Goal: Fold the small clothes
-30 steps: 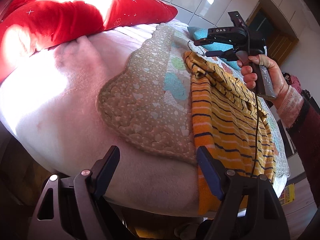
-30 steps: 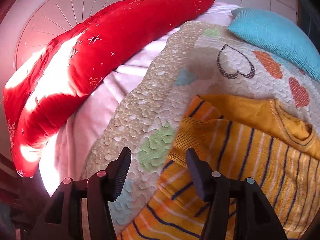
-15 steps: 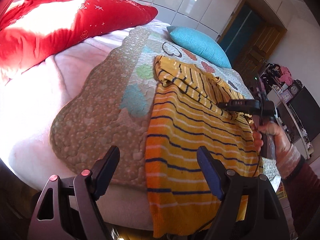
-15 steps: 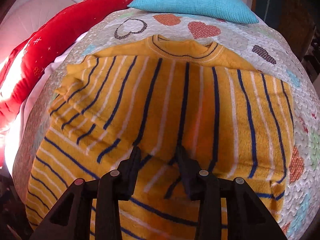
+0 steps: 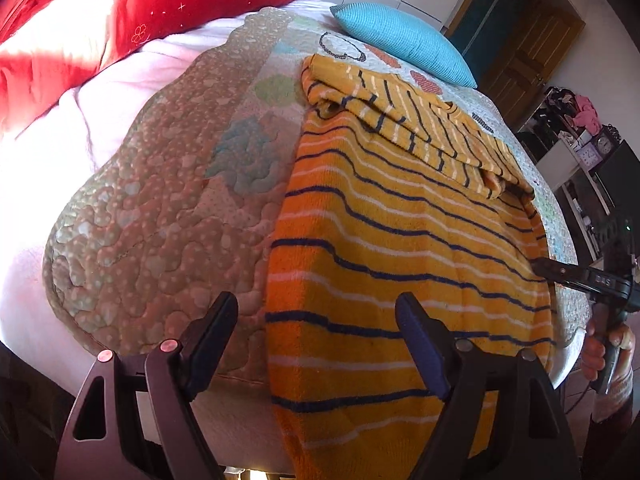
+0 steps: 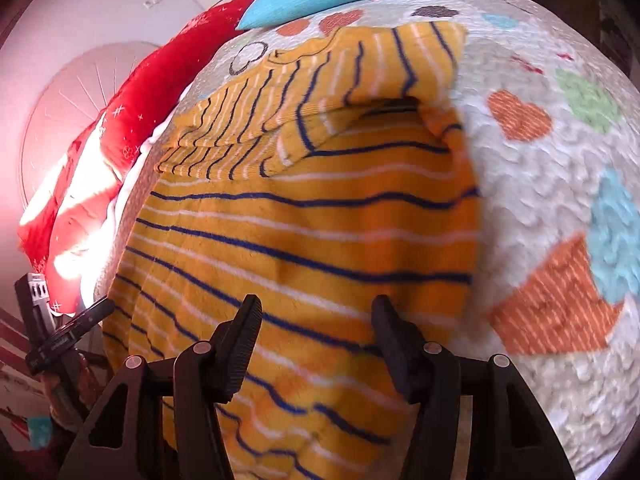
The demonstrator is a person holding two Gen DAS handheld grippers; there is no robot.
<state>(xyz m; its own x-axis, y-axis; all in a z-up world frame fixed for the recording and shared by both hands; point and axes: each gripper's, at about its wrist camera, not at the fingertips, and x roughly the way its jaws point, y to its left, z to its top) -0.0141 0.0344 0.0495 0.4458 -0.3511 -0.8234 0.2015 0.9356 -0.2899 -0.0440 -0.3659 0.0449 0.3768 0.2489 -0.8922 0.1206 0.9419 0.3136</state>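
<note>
Striped sweater (image 5: 400,248) lies at the bed's near edge, sleeves folded. Left tongs (image 5: 316,336) wide; right tongs (image 6: 316,340), just reopened, empty.

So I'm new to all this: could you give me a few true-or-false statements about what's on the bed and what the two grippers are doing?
1. The striped sweater is yellow and orange with dark lines. True.
2. The left gripper clamps the sweater. False: its jaws stand open with no cloth pinched.
3. A blue pillow lies beyond the sweater. True.
4. Both sleeves are spread flat outward. False: they lie folded across the chest.
5. The right gripper is open. True.
</note>
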